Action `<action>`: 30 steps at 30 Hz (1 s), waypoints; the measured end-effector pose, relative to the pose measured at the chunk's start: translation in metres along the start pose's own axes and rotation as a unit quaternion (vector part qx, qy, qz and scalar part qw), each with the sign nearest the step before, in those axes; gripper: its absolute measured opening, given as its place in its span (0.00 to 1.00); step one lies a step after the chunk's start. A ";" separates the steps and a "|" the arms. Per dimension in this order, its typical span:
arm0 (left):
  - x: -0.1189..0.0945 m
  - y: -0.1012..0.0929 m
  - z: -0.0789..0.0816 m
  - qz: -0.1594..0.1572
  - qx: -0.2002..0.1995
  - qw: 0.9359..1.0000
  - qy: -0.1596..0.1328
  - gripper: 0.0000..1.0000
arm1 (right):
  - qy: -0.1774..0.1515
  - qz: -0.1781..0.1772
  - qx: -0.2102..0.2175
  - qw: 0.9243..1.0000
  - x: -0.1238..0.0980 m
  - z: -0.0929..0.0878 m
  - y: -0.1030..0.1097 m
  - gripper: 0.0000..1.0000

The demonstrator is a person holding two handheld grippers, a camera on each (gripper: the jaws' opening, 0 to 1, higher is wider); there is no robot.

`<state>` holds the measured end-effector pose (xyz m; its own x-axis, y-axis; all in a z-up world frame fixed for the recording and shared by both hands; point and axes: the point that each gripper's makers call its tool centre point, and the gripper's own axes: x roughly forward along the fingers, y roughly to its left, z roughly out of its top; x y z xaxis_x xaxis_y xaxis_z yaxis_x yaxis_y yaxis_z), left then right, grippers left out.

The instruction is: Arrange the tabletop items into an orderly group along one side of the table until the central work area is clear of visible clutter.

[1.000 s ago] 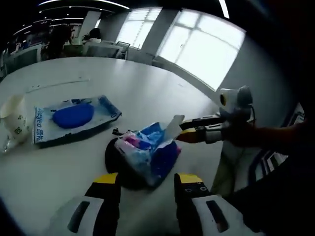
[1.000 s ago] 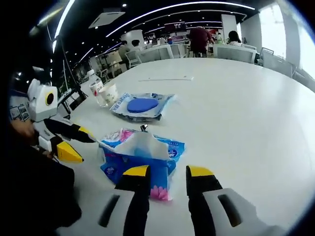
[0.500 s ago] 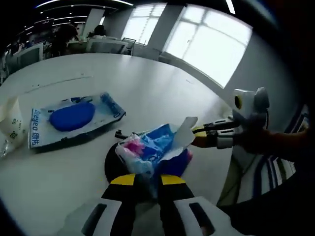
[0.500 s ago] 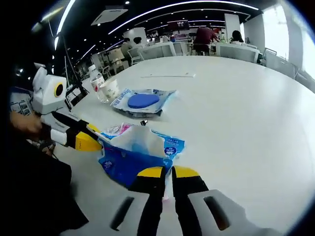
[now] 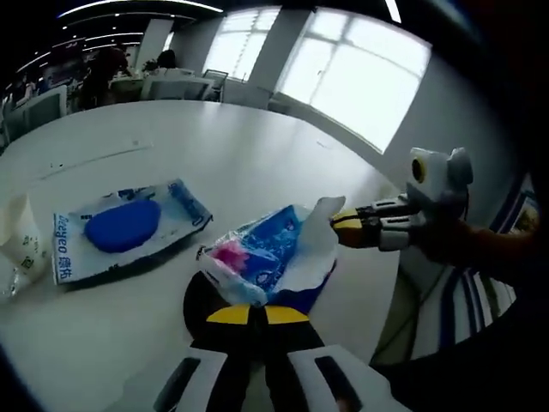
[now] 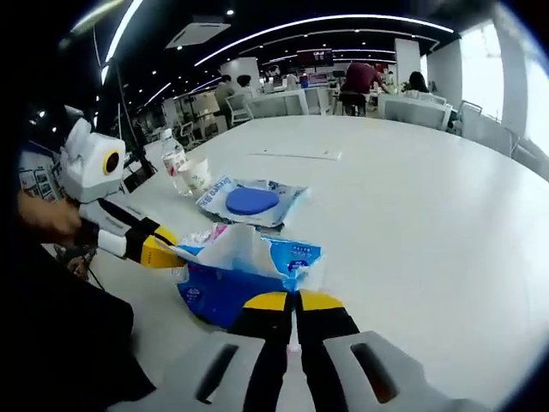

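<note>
A blue and pink soft tissue pack (image 5: 262, 253) with a white tissue sticking out hangs between both grippers, near the table's edge. My left gripper (image 5: 256, 314) is shut on the pack's near end. The right gripper (image 5: 341, 230) enters from the right in the left gripper view and pinches the far end by the white tissue. In the right gripper view my right gripper (image 6: 292, 301) is shut on the tissue pack (image 6: 236, 275), and the left gripper (image 6: 161, 254) grips its other end. A dark patch (image 5: 199, 302) lies on the table under the pack.
A flat blue wet-wipe pack (image 6: 250, 199) lies further in on the round white table (image 6: 412, 197). A water bottle (image 6: 174, 160) and a paper cup (image 6: 197, 176) stand beyond it. A thin paper strip (image 6: 296, 154) lies far back. A person's hand (image 6: 47, 219) holds the left gripper.
Both grippers went from open to shut on the ends of the tissue pack. The pack has since risen a little off the table between them.
</note>
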<state>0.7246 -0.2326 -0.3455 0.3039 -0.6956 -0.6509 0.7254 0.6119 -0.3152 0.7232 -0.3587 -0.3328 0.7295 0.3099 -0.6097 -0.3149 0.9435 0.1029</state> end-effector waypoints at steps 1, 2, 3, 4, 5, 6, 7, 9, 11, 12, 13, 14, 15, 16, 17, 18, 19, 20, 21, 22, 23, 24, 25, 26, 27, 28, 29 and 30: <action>0.001 0.002 0.002 -0.001 0.002 1.000 -0.002 0.01 | -0.004 -0.004 -0.004 1.000 -0.001 0.006 -0.001 0.00; 0.001 0.003 0.005 -0.002 0.004 1.000 -0.005 0.00 | -0.007 -0.006 -0.007 1.000 -0.002 0.010 -0.001 0.00; 0.000 0.003 0.008 -0.003 0.007 1.000 -0.006 0.00 | -0.009 -0.008 -0.009 1.000 -0.002 0.015 -0.003 0.00; 0.000 0.003 0.012 -0.004 0.009 1.000 -0.006 0.00 | -0.012 -0.011 -0.016 1.000 -0.002 0.019 -0.004 0.00; 0.000 0.003 0.015 -0.004 0.011 1.000 -0.008 0.00 | -0.013 -0.013 -0.018 1.000 -0.002 0.022 -0.005 0.00; 0.000 0.004 0.018 -0.003 0.013 1.000 -0.010 0.00 | -0.015 -0.014 -0.019 1.000 -0.001 0.024 -0.006 0.00; 0.000 0.004 0.023 -0.003 0.016 1.000 -0.010 0.00 | -0.016 -0.015 -0.019 1.000 -0.001 0.026 -0.008 0.00; 0.001 0.009 0.029 -0.003 0.018 1.000 -0.012 0.00 | -0.019 -0.019 -0.023 0.999 0.000 0.031 -0.011 0.00; 0.002 0.011 0.035 -0.003 0.022 1.000 -0.014 0.00 | -0.021 -0.021 -0.024 0.999 0.001 0.035 -0.013 0.00; 0.003 0.011 0.039 -0.004 0.025 1.000 -0.014 0.00 | -0.022 -0.023 -0.026 0.999 0.001 0.037 -0.014 0.00; 0.004 0.012 0.041 -0.004 0.026 1.000 -0.014 0.00 | -0.022 -0.023 -0.028 0.999 0.001 0.039 -0.015 0.00; 0.005 0.013 0.043 -0.004 0.029 0.999 -0.015 0.00 | -0.022 -0.024 -0.028 0.999 0.002 0.040 -0.017 0.00; 0.007 0.015 0.044 -0.004 0.029 0.999 -0.015 0.00 | -0.024 -0.026 -0.028 0.999 0.003 0.042 -0.021 0.00; 0.009 0.014 0.048 -0.006 0.032 0.999 -0.017 0.00 | -0.025 -0.028 -0.027 0.999 0.004 0.044 -0.025 0.00; 0.010 0.014 0.050 -0.006 0.033 0.999 -0.017 0.00 | -0.026 -0.028 -0.026 0.999 0.005 0.045 -0.026 0.00; 0.012 0.015 0.055 -0.008 0.034 0.999 -0.018 0.00 | -0.027 -0.030 -0.025 0.999 0.006 0.048 -0.029 0.00; 0.014 0.017 0.057 -0.009 0.034 0.999 -0.018 0.00 | -0.027 -0.031 -0.025 0.999 0.007 0.049 -0.032 0.00; 0.015 0.017 0.060 -0.011 0.033 0.999 -0.018 0.00 | -0.027 -0.033 -0.025 0.999 0.008 0.051 -0.035 0.00; 0.015 0.016 0.065 -0.012 0.035 0.999 -0.019 0.00 | -0.027 -0.034 -0.025 0.999 0.009 0.053 -0.039 0.00; 0.017 0.017 0.069 -0.013 0.037 0.999 -0.018 0.00 | -0.028 -0.034 -0.025 0.999 0.011 0.056 -0.042 0.00; 0.019 0.018 0.071 -0.014 0.036 0.999 -0.018 0.00 | -0.028 -0.035 -0.024 0.999 0.012 0.057 -0.044 0.00; 0.021 0.019 0.074 -0.014 0.040 0.999 -0.018 0.00 | -0.026 -0.035 -0.025 0.999 0.014 0.058 -0.046 0.00; 0.022 0.020 0.077 -0.014 0.042 0.999 -0.019 0.00 | -0.026 -0.035 -0.026 0.999 0.015 0.060 -0.048 0.00; 0.023 0.021 0.081 -0.015 0.044 0.999 -0.019 0.00 | -0.026 -0.035 -0.027 0.999 0.016 0.061 -0.050 0.00; 0.025 0.023 0.083 -0.015 0.044 0.999 -0.019 0.00 | -0.026 -0.034 -0.027 0.999 0.018 0.062 -0.052 0.00; 0.026 0.024 0.085 -0.015 0.045 0.999 -0.019 0.00 | -0.025 -0.035 -0.026 0.999 0.019 0.062 -0.054 0.00; 0.029 0.025 0.088 -0.015 0.046 0.999 -0.017 0.00 | -0.025 -0.036 -0.027 0.999 0.021 0.063 -0.056 0.00; 0.031 0.026 0.089 -0.016 0.047 0.999 -0.016 0.00 | -0.024 -0.036 -0.027 0.999 0.022 0.064 -0.058 0.00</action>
<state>0.8084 -0.2717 -0.3123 0.2983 -0.7262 -0.6194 0.7891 0.5527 -0.2679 0.7964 -0.3991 -0.3023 0.7794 0.2476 -0.5756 -0.2913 0.9565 0.0170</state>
